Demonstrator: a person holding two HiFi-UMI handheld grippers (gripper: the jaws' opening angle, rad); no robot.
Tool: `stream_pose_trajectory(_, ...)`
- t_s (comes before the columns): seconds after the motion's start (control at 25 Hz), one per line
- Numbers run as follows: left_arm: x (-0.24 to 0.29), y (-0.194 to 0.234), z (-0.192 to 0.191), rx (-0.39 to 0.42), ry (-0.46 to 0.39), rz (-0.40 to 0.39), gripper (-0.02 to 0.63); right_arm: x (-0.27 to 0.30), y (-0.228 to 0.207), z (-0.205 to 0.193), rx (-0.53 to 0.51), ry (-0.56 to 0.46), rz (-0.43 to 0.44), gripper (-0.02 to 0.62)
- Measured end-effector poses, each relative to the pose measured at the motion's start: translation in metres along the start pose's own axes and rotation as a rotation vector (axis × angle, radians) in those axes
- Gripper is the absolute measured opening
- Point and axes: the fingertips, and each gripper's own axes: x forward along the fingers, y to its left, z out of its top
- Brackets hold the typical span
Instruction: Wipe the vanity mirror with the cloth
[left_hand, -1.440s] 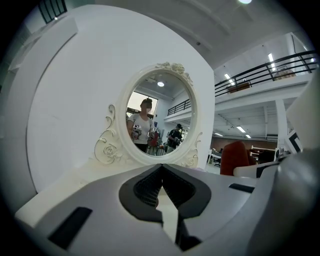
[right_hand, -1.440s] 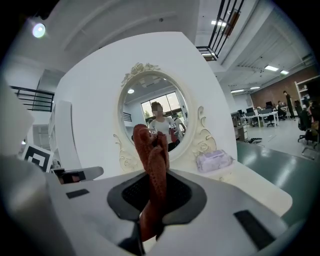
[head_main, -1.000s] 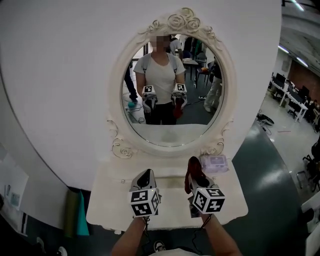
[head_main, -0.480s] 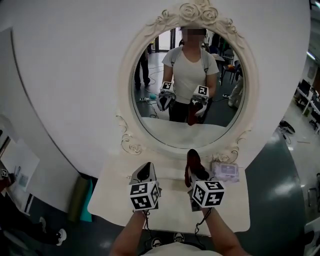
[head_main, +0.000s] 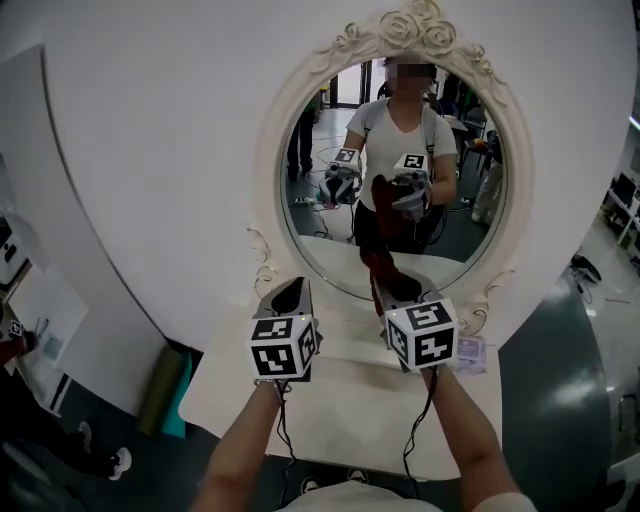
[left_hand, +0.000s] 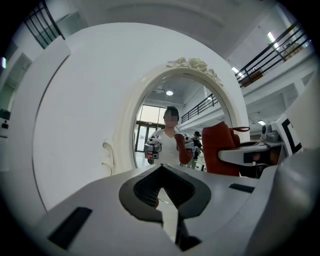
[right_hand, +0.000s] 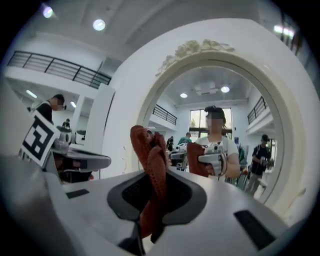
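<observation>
Cloth (head_main: 384, 272), crumpled rust-red fabric, sits pinched in the right claw (head_main: 394, 292) before the oval scroll-framed mirror (head_main: 400, 150); left claw (head_main: 291, 297) closed, empty.

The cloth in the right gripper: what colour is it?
Rusty red cloth, clearest in the right gripper view.

The white table (head_main: 340, 400) sits at lower centre of the frame; a pale flat packet (head_main: 470, 352) lies near its right edge.

The mirror (head_main: 400, 170) stands behind the bench (head_main: 340, 400); before it, left tool (head_main: 292, 296) beside right tool (head_main: 398, 290), which carries the cloth (head_main: 380, 262).
</observation>
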Motion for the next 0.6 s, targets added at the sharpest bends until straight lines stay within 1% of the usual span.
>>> stream_pose_trajectory(0.16,0.010,0.009,0.068,0.064,-0.068,-0.017,0.011,0.016,-0.003,0.067,-0.246,-0.024,-0.055,0.061)
stream_pose_trajectory(0.28,0.011,0.017,0.114,0.075,-0.120,-0.045,0.011,0.024,-0.002,0.115,-0.431,-0.030,-0.117,0.061)
stream_pose_trajectory(0.4,0.013,0.021,0.149,0.079,-0.152,-0.076,0.011,0.030,-0.004,0.159,-0.628,-0.054,-0.221,0.061)
stream_pose_trajectory(0.6,0.022,0.028,0.192,0.126,-0.172,-0.074,0.011,0.046,-0.009,0.224,-0.941,-0.060,-0.420,0.061)
